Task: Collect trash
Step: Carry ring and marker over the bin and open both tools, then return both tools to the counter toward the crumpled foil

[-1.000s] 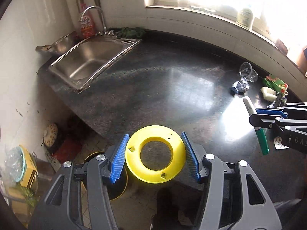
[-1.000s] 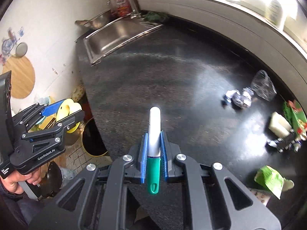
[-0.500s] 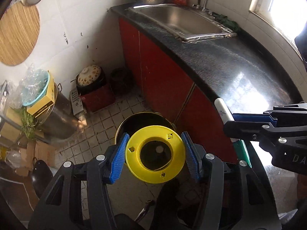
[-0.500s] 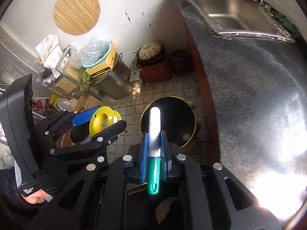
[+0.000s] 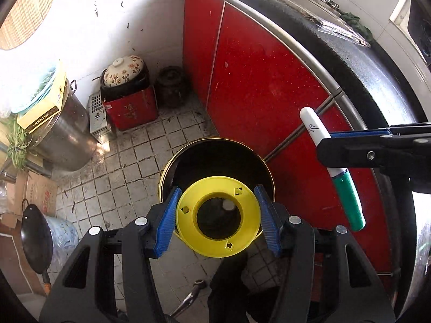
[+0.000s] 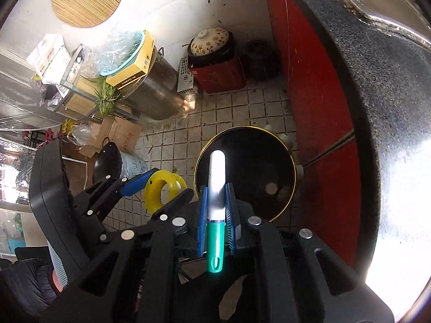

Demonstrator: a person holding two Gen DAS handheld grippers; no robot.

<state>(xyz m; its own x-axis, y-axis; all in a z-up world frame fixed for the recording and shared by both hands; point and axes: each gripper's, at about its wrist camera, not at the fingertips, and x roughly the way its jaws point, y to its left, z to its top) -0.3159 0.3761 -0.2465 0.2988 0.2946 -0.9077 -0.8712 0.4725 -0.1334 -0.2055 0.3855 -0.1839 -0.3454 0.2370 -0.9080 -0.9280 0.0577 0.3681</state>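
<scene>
My left gripper (image 5: 218,216) is shut on a yellow plastic ring (image 5: 188,223), its blue pads pressing the rim on both sides. It hangs over the mouth of a black, gold-rimmed trash bin (image 5: 188,150) on the tiled floor. My right gripper (image 6: 216,197) is shut on a white marker with a green cap (image 6: 216,183), tip forward, just over the near edge of that bin (image 6: 242,167). In the left wrist view the right gripper (image 5: 358,145) and the marker (image 5: 315,127) sit at the right. In the right wrist view the left gripper (image 6: 142,188) and the ring (image 6: 155,188) sit at the left.
Red cabinet doors (image 5: 256,80) and the dark countertop (image 6: 390,107) stand right of the bin. Behind it are a red box with a flowered pot (image 5: 126,91), a steel pot (image 5: 62,140), a wok (image 5: 35,239) and cardboard boxes (image 6: 118,134). Small pale items lie inside the bin (image 6: 272,188).
Both grippers swung off the countertop, tilted down and came over the bin on the floor. The ring and the marker stay gripped. The bin looms larger than half a second ago.
</scene>
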